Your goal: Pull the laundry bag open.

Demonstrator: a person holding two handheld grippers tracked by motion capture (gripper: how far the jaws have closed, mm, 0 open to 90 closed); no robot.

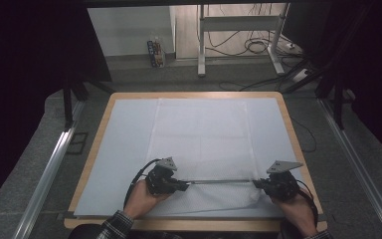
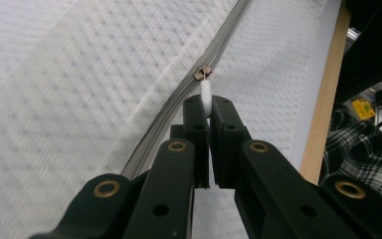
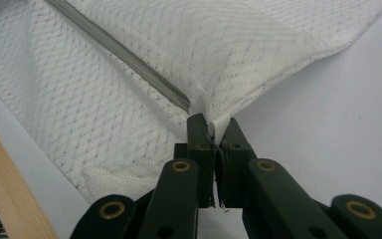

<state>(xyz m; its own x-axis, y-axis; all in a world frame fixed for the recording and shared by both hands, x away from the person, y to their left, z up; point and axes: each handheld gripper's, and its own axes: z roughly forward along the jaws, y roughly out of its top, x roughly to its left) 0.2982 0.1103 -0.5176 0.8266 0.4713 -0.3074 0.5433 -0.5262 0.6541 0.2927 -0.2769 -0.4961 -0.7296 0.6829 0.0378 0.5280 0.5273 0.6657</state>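
- Two grippers work on one big white cloth cover [image 1: 201,144] that lies flat on a pale sheet [image 1: 124,149] on the wooden table [image 1: 298,144].
- Near the front edge of the cover, a long grey zipper [image 1: 224,181] runs in a straight line between the two grippers.
- What could go wrong, I think: the white zipper tab [image 2: 206,95] is small and smooth, so a quick tug could make it slip out of the jaws.
- If the right side lets go, the cloth could bunch up and the zipper could get stuck. The mesh sits right beside the zipper teeth, so it could get caught too.
- Pulling up and not along the line could lift the whole cover off the table.
- The left gripper [image 2: 206,112] has its jaws almost closed, pinching the white tab. The little metal slider [image 2: 202,73] sits just past the tab, on the zipper.
- The right gripper [image 3: 214,130] also has its jaws nearly closed. It pinches the corner of the cover [image 3: 221,122], right where the zipper ends, and the cloth is pulled up into a small peak there.
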